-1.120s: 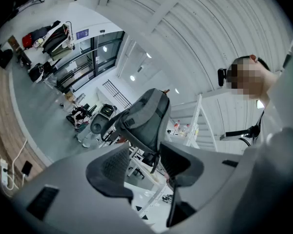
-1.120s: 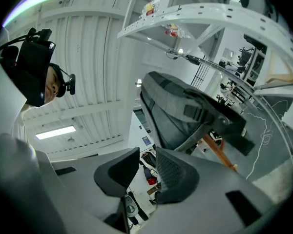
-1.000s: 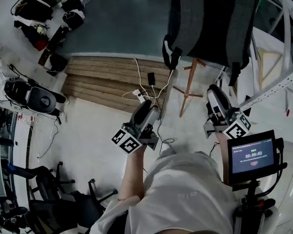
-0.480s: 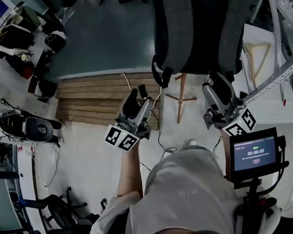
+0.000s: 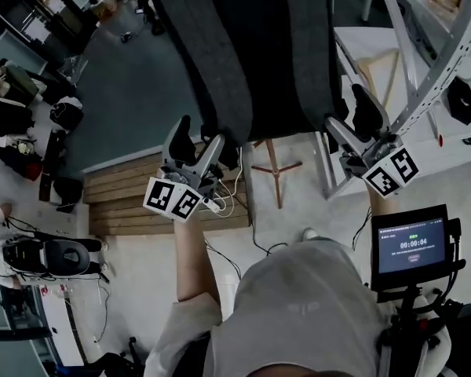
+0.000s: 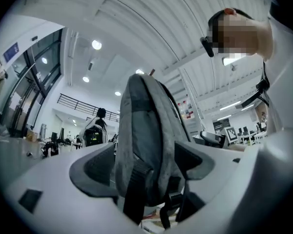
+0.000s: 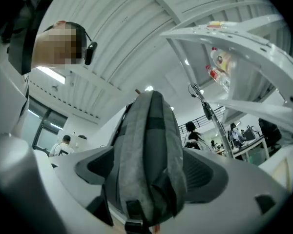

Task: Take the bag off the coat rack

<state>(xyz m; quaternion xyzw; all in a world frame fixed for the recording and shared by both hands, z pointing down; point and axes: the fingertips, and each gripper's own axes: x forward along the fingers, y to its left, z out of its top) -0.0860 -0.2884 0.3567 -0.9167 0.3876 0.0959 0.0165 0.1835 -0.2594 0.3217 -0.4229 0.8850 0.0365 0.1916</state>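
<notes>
A grey backpack with black straps hangs from a wooden coat rack, whose tripod feet show below it. My left gripper is raised at the bag's lower left corner and my right gripper at its lower right. Both sets of jaws are opening. In the left gripper view the bag's lower side stands between the spread pads of the left gripper. The right gripper view shows the bag likewise between the pads of the right gripper. I see no pad pressing on it.
A white metal frame rises close beside the right gripper. A small screen on a stand sits at the lower right. Wooden planks with cables cover the floor under the left arm. People stand far off in both gripper views.
Both grippers have risen from below the bag to its bottom corners, and their jaws have gone from shut to wide apart. The bag fills more of the head view.
</notes>
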